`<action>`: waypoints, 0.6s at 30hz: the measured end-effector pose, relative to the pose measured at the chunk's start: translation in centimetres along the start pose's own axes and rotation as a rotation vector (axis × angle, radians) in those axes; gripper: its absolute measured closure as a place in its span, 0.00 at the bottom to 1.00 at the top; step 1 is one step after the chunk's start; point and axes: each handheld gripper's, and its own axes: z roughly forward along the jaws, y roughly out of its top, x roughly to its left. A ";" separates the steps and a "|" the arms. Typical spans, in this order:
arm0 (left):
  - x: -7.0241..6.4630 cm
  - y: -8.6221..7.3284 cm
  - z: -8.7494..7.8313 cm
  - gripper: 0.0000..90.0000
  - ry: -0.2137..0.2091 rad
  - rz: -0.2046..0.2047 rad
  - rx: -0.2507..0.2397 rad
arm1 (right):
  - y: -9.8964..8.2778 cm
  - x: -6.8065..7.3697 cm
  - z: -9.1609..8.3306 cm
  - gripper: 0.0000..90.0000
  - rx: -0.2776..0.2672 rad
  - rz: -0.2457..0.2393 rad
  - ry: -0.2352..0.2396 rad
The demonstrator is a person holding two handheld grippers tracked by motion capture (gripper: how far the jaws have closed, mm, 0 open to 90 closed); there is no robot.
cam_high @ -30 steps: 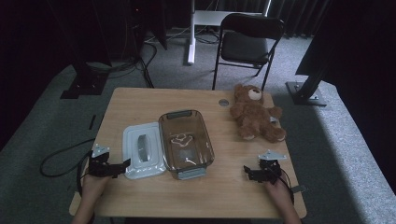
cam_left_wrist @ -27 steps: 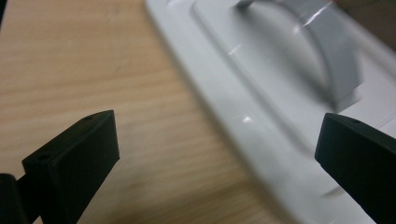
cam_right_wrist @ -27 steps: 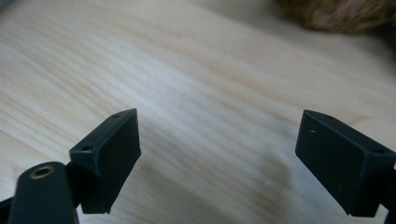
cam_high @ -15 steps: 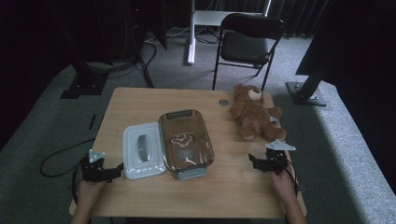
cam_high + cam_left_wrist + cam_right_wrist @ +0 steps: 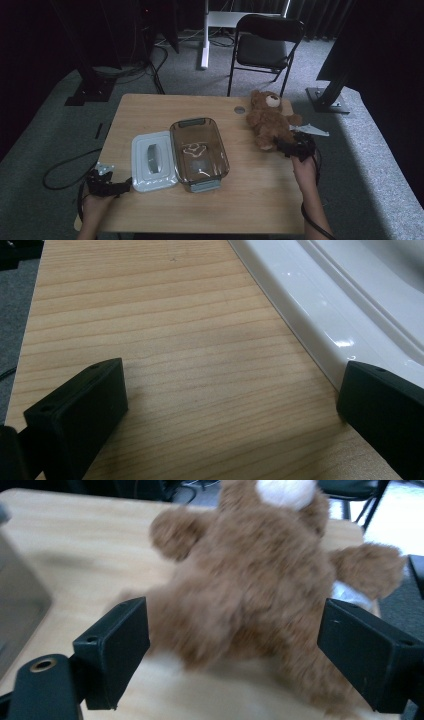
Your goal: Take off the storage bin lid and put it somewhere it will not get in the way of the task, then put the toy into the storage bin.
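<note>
Teddy bear [image 5: 250,585] lies on its back on the table [image 5: 250,205], lower body straddled by the right claw [image 5: 232,650], jaws spread wide, not yet touching fur. Best to push further in and close on the belly, not a leg. Left claw [image 5: 230,405], spread, rests beside the white lid [image 5: 350,305].

Black two-jaw tools [image 5: 296,148] — bare forearms, trailing black cables.

You get a dim high view, dark at the far left; glare streaks the white lid [image 5: 345,310], and the teddy bear [image 5: 250,595] is blurred.
</note>
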 end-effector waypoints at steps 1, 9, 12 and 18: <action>0.0 0.0 0.0 0.01 0.000 0.000 0.000 | 0.4 -0.2 0.3 0.14 0.002 0.009 -0.003; 0.0 0.0 0.0 0.01 0.004 -0.003 0.000 | 2.5 -1.1 1.8 0.14 -0.004 0.057 -0.027; -0.1 0.0 0.0 0.01 0.004 -0.003 0.000 | 2.8 -1.3 2.1 0.14 -0.005 0.088 -0.021; -0.1 0.0 0.0 0.01 0.003 -0.002 0.000 | 3.6 -1.7 3.3 0.13 0.011 0.142 -0.026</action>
